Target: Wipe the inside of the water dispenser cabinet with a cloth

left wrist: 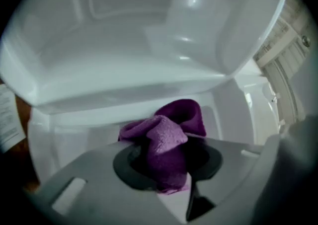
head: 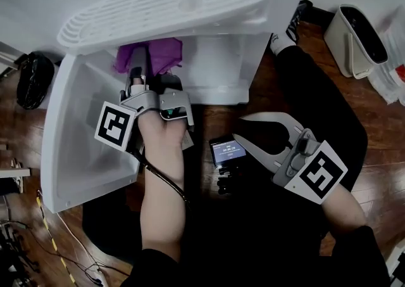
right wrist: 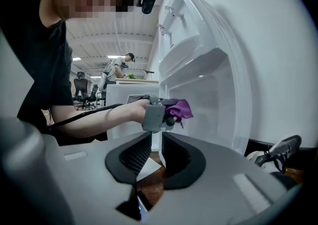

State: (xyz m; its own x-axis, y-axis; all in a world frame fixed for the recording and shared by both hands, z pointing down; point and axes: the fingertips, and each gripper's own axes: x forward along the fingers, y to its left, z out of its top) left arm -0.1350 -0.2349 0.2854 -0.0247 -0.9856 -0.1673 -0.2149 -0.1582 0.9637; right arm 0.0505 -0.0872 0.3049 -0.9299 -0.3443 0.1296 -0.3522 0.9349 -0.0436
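Clamping the purple cloth (left wrist: 166, 142), the fingers (left wrist: 128, 165) of my left gripper (head: 140, 71) are shut tight on its bunched middle, and loose folds bulge out past the tips. In the head view the cloth sits upper centre, inside the white cabinet (head: 218, 67), just under the slotted panel (head: 164, 7). My right gripper (right wrist: 155, 155) hangs at lower right, outside the cabinet and above the wooden floor (head: 209, 121). Its fingers (right wrist: 130, 157) stand a narrow gap apart with nothing between them.

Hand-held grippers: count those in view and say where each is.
2. The left hand-held gripper reaches into the open cabinet, shut on a purple cloth. The right hand-held gripper hangs outside it, jaws slightly apart and empty. None seems hidden.
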